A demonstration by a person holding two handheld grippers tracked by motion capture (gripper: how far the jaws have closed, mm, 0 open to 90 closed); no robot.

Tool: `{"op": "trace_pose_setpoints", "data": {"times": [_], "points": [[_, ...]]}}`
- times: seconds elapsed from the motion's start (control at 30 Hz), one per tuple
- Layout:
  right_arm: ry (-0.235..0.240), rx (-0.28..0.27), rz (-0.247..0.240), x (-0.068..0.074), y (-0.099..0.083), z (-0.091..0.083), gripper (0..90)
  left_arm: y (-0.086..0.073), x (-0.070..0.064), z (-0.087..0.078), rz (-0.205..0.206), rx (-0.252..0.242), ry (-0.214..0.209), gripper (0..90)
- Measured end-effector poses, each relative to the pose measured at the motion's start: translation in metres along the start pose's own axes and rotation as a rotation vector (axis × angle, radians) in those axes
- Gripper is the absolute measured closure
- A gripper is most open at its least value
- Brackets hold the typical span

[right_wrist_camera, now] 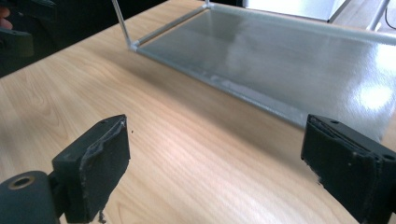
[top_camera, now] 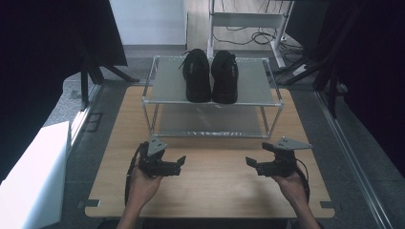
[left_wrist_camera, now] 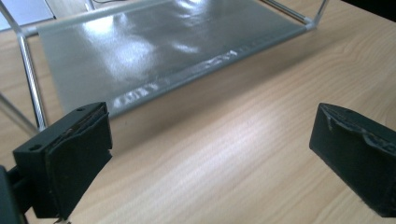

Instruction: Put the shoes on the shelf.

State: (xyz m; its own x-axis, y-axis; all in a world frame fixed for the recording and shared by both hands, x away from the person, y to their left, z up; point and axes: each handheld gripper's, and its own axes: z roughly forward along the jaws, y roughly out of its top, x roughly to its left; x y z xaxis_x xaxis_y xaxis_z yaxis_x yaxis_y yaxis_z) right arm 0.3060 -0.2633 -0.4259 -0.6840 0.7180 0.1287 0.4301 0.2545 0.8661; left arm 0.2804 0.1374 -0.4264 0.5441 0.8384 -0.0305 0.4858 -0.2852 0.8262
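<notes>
The left hand-held gripper (top_camera: 173,164) and right hand-held gripper (top_camera: 258,164) hover low over the wooden surface (top_camera: 215,191), jaws spread apart and holding nothing. Just beyond them stands a two-tier rack (top_camera: 167,88). A pair of black shoes (top_camera: 211,76) rests side by side on its upper shelf.

Grey floor (top_camera: 102,100) around the wooden table (top_camera: 210,191), white wall (top_camera: 148,21) behind, dark curtains (top_camera: 43,57) beside.

A light wooden counter (top_camera: 210,186) carries a two-tier metal shoe rack (top_camera: 167,88); two black shoes (top_camera: 212,76) stand side by side on its top shelf.
</notes>
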Motion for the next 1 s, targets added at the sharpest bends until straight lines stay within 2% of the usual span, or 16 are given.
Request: {"op": "trace_pose_setpoints", "data": {"times": [0.13, 0.37, 0.47, 0.6, 1.0], "points": [[-0.028, 0.017, 0.022, -0.001, -0.013, -0.005, 4.4, -0.016, 0.001, -0.003, -0.023, -0.005, -0.015, 0.0], [-0.067, 0.054, 0.03, -0.004, -0.034, -0.003, 0.6, -0.038, -0.001, -0.003, -0.018, -0.001, -0.003, 0.0], [-0.077, 0.07, 0.028, -0.006, -0.041, -0.002, 0.4, -0.048, -0.002, 0.0, -0.004, 0.033, 0.006, 0.0], [-0.088, 0.095, 0.018, -0.008, -0.052, 0.001, 0.4, -0.062, -0.003, 0.008, -0.01, 0.086, 0.009, 0.0], [-0.09, 0.255, -0.035, -0.013, -0.08, 0.022, 0.0, -0.078, -0.009, 0.028, 0.035, 0.219, 0.021, 0.0]]}}
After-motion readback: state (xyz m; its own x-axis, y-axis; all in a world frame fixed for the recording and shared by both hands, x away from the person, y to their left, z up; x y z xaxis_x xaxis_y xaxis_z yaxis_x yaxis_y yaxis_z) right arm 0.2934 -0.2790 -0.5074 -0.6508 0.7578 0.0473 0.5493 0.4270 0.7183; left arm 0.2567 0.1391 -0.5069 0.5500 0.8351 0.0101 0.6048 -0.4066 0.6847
